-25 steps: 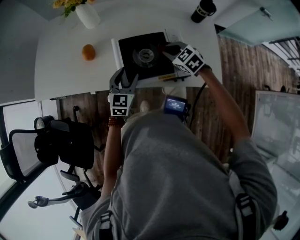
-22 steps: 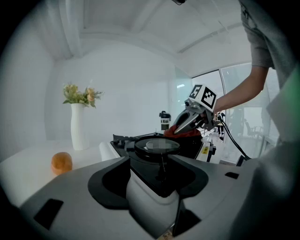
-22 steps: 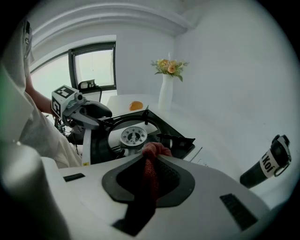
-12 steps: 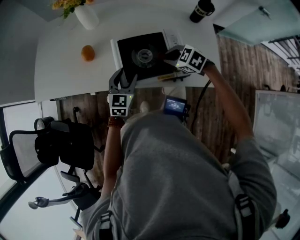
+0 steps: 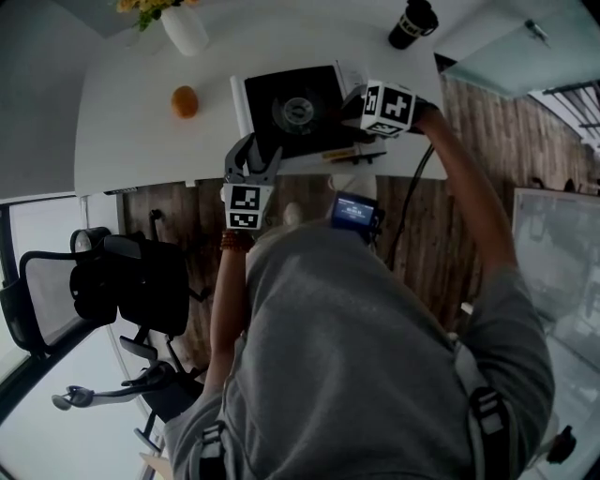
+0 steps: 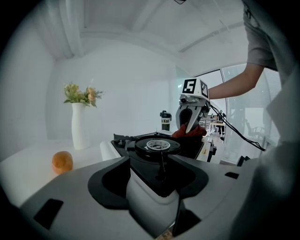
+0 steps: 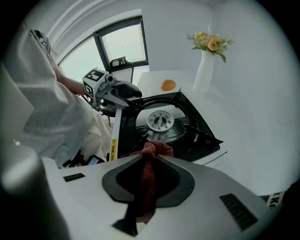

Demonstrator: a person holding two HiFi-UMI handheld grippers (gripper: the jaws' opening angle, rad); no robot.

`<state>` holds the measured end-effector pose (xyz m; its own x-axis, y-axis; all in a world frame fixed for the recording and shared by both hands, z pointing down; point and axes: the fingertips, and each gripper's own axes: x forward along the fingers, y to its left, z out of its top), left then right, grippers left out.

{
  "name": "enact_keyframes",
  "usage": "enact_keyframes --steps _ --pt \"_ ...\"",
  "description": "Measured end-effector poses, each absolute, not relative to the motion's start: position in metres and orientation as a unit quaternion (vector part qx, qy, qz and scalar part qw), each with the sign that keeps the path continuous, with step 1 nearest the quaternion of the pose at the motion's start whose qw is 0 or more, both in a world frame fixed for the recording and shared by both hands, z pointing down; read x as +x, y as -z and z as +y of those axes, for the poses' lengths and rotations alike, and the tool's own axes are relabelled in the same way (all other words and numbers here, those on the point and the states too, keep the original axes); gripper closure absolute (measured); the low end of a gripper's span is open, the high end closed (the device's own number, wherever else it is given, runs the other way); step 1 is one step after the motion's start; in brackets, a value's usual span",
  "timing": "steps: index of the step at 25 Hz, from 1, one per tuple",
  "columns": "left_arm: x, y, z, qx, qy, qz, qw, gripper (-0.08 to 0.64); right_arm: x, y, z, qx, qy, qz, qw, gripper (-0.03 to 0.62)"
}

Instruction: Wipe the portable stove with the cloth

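Observation:
The portable stove point(image 5: 295, 108), black-topped with a round burner point(image 7: 161, 121), sits at the white table's near edge. My right gripper point(image 5: 354, 105) points steeply down at the stove's right side, shut on a dark red cloth point(image 7: 150, 154) that bunches out past its tips. From the left gripper view the cloth point(image 6: 190, 132) rests on the stove's far right part under the right gripper point(image 6: 191, 125). My left gripper point(image 5: 251, 145) has its jaws together, its tips at the stove's near left edge point(image 6: 157, 146). I cannot tell whether they pinch the rim.
An orange point(image 5: 185, 101) lies on the table point(image 5: 131, 141) left of the stove. A white vase with flowers point(image 5: 183, 28) stands behind it, and a black cup point(image 5: 412, 23) stands at the back right. A black office chair point(image 5: 103, 291) stands on the floor at left.
The right gripper has slid to the right along the stove's right side and rolled, so its marker cube shows other faces. The left gripper has stayed put.

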<state>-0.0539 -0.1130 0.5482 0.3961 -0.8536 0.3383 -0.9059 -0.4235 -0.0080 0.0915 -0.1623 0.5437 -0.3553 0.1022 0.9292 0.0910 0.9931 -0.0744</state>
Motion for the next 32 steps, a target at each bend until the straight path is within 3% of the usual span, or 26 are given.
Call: enact_keyframes --steps 6,13,16,20,22,27,32 --pt "-0.055 -0.548 -0.114 0.831 -0.145 -0.53 0.087 0.301 0.108 -0.545 -0.159 -0.057 -0.031 -0.818 0.571 0.533" --pt "-0.054 -0.547 -0.113 0.831 -0.145 -0.53 0.088 0.301 0.132 -0.54 -0.154 -0.03 -0.059 -0.851 0.522 0.532" --pt "-0.054 -0.548 -0.113 0.832 -0.144 -0.53 0.085 0.301 0.149 -0.527 -0.165 0.034 -0.077 -0.894 0.439 0.529" --pt "-0.055 -0.546 -0.112 0.831 -0.141 -0.533 0.075 0.301 0.166 -0.48 -0.182 0.178 -0.131 -0.948 0.23 0.529" --pt "-0.055 -0.546 -0.112 0.831 -0.139 -0.533 0.074 0.301 0.174 -0.473 -0.177 0.228 -0.143 -0.947 0.176 0.529" --pt "-0.056 -0.546 -0.113 0.831 -0.139 -0.533 0.074 0.301 0.186 -0.527 -0.177 0.342 -0.05 -0.895 0.281 0.512" --pt "-0.055 -0.546 -0.113 0.834 -0.144 -0.527 0.084 0.301 0.168 -0.531 -0.177 0.359 -0.04 -0.883 0.3 0.518"
